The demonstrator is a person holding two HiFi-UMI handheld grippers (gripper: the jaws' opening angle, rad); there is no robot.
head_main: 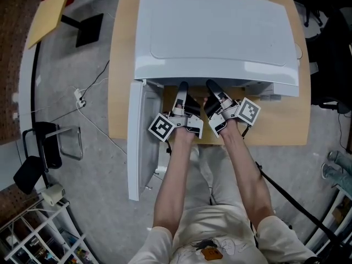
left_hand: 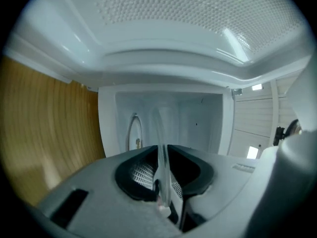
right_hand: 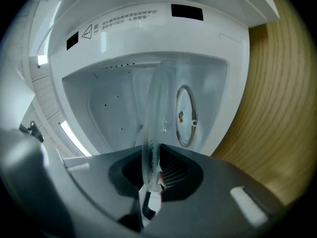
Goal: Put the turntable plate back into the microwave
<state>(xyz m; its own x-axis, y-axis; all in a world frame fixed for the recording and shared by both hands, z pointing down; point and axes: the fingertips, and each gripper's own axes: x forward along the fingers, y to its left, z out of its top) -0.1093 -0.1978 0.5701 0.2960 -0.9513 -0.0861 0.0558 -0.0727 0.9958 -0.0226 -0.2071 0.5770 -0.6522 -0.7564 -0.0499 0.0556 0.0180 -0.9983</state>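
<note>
The clear glass turntable plate (left_hand: 161, 133) shows edge-on in both gripper views, reaching into the white microwave (head_main: 214, 32) cavity. My left gripper (left_hand: 161, 182) is shut on the plate's rim. My right gripper (right_hand: 151, 177) is shut on the same plate (right_hand: 156, 108) further along that rim. In the head view both the left gripper (head_main: 181, 92) and the right gripper (head_main: 214, 91) reach side by side under the microwave's front edge, which hides the plate. A roller ring (right_hand: 185, 115) lies on the cavity floor, beyond the plate and apart from it; the same roller ring (left_hand: 133, 133) shows in the left gripper view.
The microwave door (head_main: 137, 142) hangs open to the left of my arms. The microwave stands on a wooden table (head_main: 124, 65). On the floor to the left are a cable with a plug (head_main: 80, 97), a black chair (head_main: 47, 147) and a white rack (head_main: 44, 235).
</note>
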